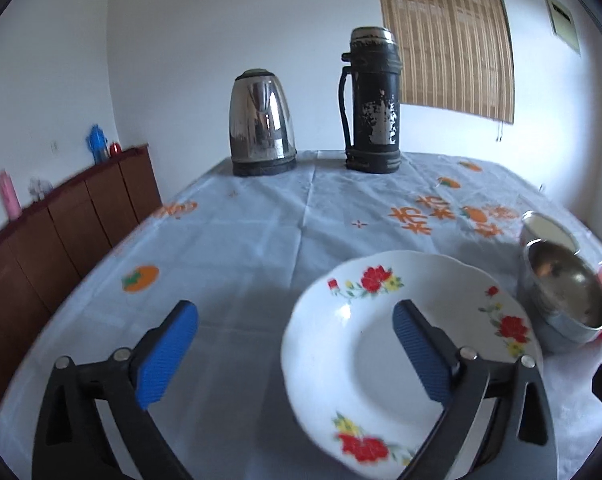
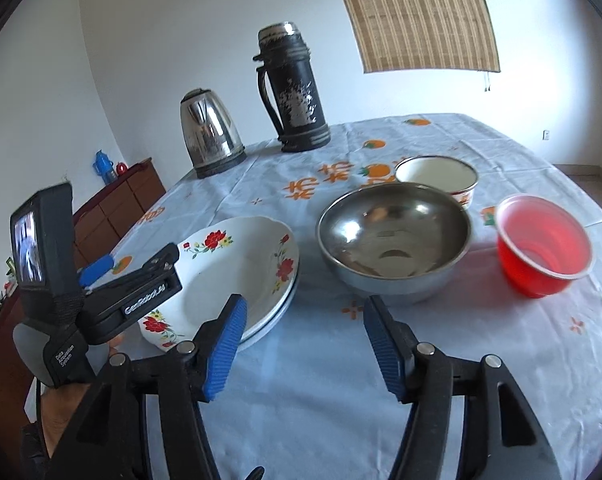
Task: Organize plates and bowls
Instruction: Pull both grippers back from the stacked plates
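A white flowered plate [image 1: 365, 352] lies on the table; in the right wrist view [image 2: 237, 268] it sits stacked on another plate. My left gripper [image 1: 295, 356] is open, its right finger over the plate, and shows in the right wrist view [image 2: 135, 262] at the plate's left rim. To the plate's right stand a steel bowl [image 2: 395, 240], a white enamel bowl [image 2: 437, 174] behind it and a red plastic bowl [image 2: 543, 244]. My right gripper [image 2: 305, 348] is open and empty, above the cloth in front of the steel bowl.
A steel kettle [image 2: 211, 140] and a black thermos [image 2: 297, 88] stand at the table's far side. The table [image 2: 461, 360] has a pale blue printed cloth. A brown cabinet [image 1: 61, 220] runs along the left wall.
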A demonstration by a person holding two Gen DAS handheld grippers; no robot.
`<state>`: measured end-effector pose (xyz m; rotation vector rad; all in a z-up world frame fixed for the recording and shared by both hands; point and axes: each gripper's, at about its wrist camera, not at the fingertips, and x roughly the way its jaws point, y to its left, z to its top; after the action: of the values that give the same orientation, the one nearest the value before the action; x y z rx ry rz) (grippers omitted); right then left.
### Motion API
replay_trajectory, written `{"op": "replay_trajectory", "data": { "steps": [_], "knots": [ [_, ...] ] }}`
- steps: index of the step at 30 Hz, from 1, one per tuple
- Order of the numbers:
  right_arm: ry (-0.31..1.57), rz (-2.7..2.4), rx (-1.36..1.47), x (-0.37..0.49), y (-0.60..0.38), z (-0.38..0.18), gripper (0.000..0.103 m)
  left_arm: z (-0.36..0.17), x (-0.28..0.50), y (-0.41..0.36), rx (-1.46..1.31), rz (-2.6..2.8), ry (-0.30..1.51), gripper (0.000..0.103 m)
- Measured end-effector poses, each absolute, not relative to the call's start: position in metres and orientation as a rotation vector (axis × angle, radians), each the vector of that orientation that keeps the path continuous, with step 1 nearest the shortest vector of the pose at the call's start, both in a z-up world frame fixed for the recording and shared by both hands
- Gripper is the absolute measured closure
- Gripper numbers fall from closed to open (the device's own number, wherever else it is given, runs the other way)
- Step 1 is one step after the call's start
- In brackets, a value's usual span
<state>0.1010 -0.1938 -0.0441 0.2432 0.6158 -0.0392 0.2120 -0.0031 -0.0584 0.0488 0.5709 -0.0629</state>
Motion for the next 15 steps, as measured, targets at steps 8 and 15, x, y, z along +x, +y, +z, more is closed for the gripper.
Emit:
{"op": "replay_trajectory", "data": {
  "steps": [8, 15],
  "knots": [
    [0.571, -0.045, 0.206, 0.067, -0.193, -0.028, 0.039, -0.058, 0.17, -0.004, 0.008, -0.102, 0.617, 0.003],
    [0.526, -0.059, 0.188, 0.036, -0.195, -0.018, 0.039, -0.046, 0.128, -0.013, 0.011, -0.124, 0.607, 0.0]
  ]
}}
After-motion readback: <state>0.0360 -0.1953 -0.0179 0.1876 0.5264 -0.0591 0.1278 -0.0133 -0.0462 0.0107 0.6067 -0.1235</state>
